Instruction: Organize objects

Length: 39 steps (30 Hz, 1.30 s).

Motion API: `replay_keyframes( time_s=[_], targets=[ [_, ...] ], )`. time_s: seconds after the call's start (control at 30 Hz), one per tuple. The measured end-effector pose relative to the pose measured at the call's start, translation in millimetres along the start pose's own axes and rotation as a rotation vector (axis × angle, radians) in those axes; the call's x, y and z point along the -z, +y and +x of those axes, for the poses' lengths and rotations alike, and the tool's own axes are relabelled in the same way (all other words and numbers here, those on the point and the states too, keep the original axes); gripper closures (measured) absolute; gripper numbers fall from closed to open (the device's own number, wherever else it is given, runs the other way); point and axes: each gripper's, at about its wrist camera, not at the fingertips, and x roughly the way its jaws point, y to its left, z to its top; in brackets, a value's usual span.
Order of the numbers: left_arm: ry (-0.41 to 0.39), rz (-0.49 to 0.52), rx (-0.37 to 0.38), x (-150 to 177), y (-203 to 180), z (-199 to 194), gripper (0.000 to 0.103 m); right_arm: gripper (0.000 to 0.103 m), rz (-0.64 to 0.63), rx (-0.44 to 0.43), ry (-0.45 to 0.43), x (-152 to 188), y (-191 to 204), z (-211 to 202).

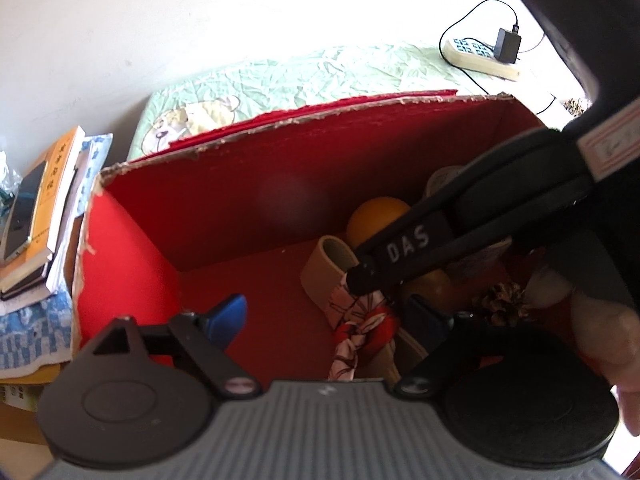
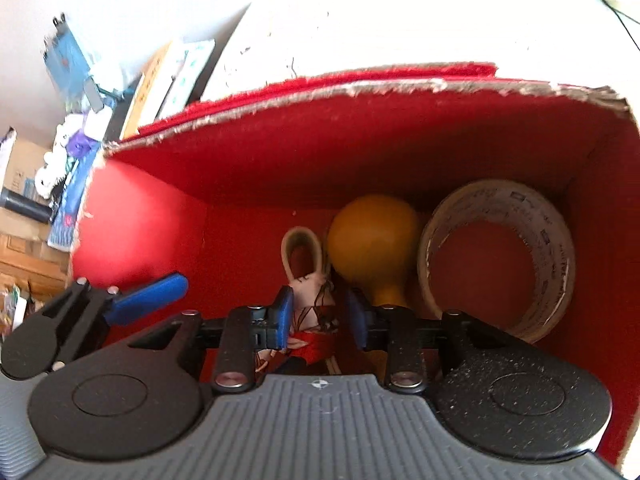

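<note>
Inside the red cardboard box (image 2: 280,160), both the left gripper (image 1: 332,312) and the right gripper (image 2: 320,316) are being held spread, the latter's pads flanking, not pressing, a floral cloth bundle (image 2: 316,320).

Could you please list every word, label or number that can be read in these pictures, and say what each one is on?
"DAS": white letters on the right gripper's black arm.
Orange book on the stack: dark characters on its cover, too blurred to read.
Tape roll in the red box: small print along the inside, too small to read.
White label with red stripes on the right gripper's body: handwriting, illegible.
</note>
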Motion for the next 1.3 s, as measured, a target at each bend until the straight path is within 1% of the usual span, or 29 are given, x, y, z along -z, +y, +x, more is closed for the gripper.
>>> replay_keyframes(
  time_s=[0.27, 0.43, 0.47, 0.57, 0.8, 0.93, 1.07, 1.17, 1.2, 1.23, 1.3],
  targets=[
    [0.002, 0.018, -0.023, -3.0, -4.7, 1.9, 0.015, 0.069, -0.040, -0.001, -0.079, 7.1, 0.3, -14.2],
    [-0.002, 0.043, -0.054, -6.4, -5.9, 3.0, 0.015, 0.071, -0.059, 0.014, -0.103, 15.0, -1.0, -21.2],
    [-0.002, 0.043, -0.056, -6.3, -5.7, 2.7, 0.015, 0.072, -0.063, 0.021, -0.108, 5.2, 0.5, -15.5],
    [-0.002, 0.040, -0.064, -5.7, -4.9, 2.1, 0.015, 0.073, -0.071, 0.044, -0.137, 0.4, 4.6, -14.9],
    [0.012, 0.035, -0.085, -9.1, -6.4, 6.4, 0.014, 0.074, -0.083, 0.099, -0.211, -2.8, 24.7, -1.9],
    [0.027, 0.029, -0.099, -10.5, -6.1, 7.3, 0.014, 0.074, -0.078, 0.116, -0.235, -3.7, 26.3, -0.8],
    [0.022, 0.030, -0.113, -11.9, -7.0, 3.5, 0.014, 0.075, -0.064, 0.150, -0.235, -1.8, 23.1, -3.5],
    [0.016, 0.014, -0.118, -11.9, -6.5, -2.3, 0.014, 0.076, -0.070, 0.211, -0.268, 5.9, 22.2, -10.1],
    [0.013, 0.010, -0.123, -16.9, -10.8, 2.2, 0.014, 0.076, -0.071, 0.221, -0.282, 9.2, 21.0, -12.8],
    [0.009, 0.010, -0.130, -20.0, -14.5, 3.7, 0.014, 0.076, -0.065, 0.216, -0.290, 10.7, 19.5, -15.7],
    [0.006, 0.011, -0.154, -13.4, -15.2, -6.6, 0.014, 0.076, -0.049, 0.206, -0.291, 12.5, 14.9, -18.9]
  ],
)
